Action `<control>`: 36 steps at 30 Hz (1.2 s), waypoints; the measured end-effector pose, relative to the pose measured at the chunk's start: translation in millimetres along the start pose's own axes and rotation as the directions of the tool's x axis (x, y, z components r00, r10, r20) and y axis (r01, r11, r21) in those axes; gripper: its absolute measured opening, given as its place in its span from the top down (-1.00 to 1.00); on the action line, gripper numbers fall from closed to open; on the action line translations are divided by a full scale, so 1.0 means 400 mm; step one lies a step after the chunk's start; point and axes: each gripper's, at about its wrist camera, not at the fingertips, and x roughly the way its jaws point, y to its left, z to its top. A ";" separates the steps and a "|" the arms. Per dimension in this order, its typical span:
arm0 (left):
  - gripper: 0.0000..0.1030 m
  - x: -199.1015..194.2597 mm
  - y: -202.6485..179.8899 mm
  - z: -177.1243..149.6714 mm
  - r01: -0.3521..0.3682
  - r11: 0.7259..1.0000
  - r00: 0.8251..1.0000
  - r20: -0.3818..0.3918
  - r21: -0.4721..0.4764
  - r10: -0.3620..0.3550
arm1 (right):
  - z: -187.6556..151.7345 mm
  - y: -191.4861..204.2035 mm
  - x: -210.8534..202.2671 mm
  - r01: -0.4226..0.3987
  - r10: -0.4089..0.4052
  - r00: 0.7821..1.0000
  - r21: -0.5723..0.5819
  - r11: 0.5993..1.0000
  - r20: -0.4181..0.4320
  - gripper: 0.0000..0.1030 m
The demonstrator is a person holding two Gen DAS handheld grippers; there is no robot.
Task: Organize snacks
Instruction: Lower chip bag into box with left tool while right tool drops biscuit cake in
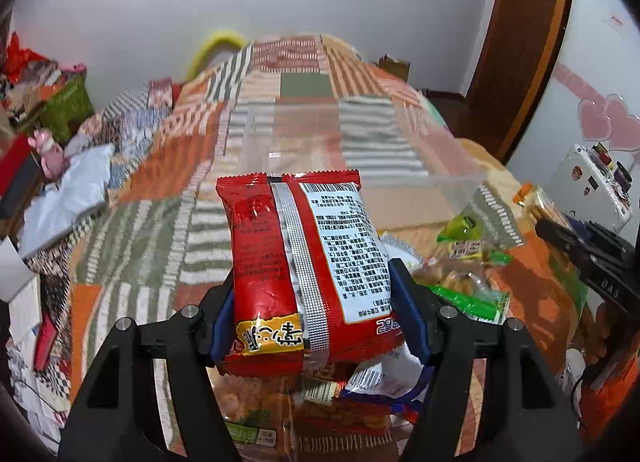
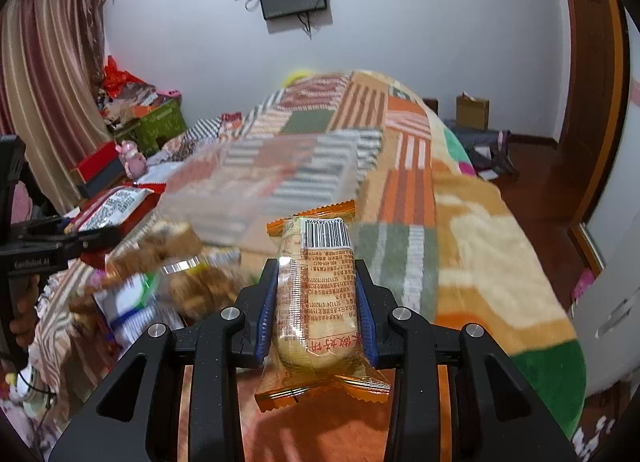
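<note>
Readable: "400-609-0657" plus a barcode on the orange biscuit wrapper (image 2: 316, 294), "GenRobot AI" on the left tongs (image 2: 52, 240), upside-down "28" on the red snack packet (image 1: 304, 262), remaining Chinese fine print too small.

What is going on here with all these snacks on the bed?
A person is sorting snacks with a gripper in each hand. The left gripper is shut on a red snack packet, and the right gripper is shut on an orange-wrapped biscuit pack. A clear plastic bin sits ahead on the patchwork blanket, apparently empty. More snacks lie heaped nearby.
</note>
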 end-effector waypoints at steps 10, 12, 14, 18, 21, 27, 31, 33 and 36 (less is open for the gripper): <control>-0.30 -0.013 0.009 0.065 0.006 1.000 0.999 0.054 0.002 -0.006 | 0.132 0.066 0.001 -0.004 0.013 0.994 -0.078 0.997 0.112 0.38; -0.30 -0.002 0.020 0.089 0.007 1.000 0.999 0.052 -0.014 -0.006 | 0.155 0.073 0.014 -0.006 0.016 0.993 -0.085 0.996 0.117 0.38; -0.30 0.004 0.028 0.107 0.006 1.000 0.999 0.053 -0.020 -0.005 | 0.176 0.080 0.030 -0.010 0.021 0.993 -0.095 0.995 0.117 0.38; -0.30 0.026 0.042 0.152 -0.027 0.999 0.998 0.064 -0.018 0.028 | 0.204 0.083 0.062 -0.019 0.029 0.993 -0.096 0.995 0.110 0.38; -0.30 0.047 0.053 0.176 -0.044 0.999 0.997 0.061 -0.013 0.045 | 0.216 0.082 0.095 -0.017 0.025 0.995 -0.089 0.996 0.096 0.38; -0.30 0.113 0.079 0.223 -0.035 0.999 0.999 0.027 -0.026 0.035 | 0.229 0.078 0.164 -0.014 0.018 0.999 -0.088 0.996 0.044 0.38; -0.30 0.163 0.092 0.241 -0.026 0.999 1.000 -0.009 -0.031 0.025 | 0.231 0.079 0.229 -0.007 0.005 1.000 -0.106 0.994 -0.020 0.38; -0.30 0.187 0.095 0.244 -0.026 0.999 0.999 -0.027 -0.025 0.025 | 0.230 0.075 0.250 -0.006 0.001 0.999 -0.109 0.994 -0.045 0.38; -0.30 0.224 0.095 0.246 -0.022 1.000 0.998 -0.055 -0.010 0.021 | 0.226 0.067 0.288 -0.006 -0.004 0.996 -0.112 0.994 -0.090 0.38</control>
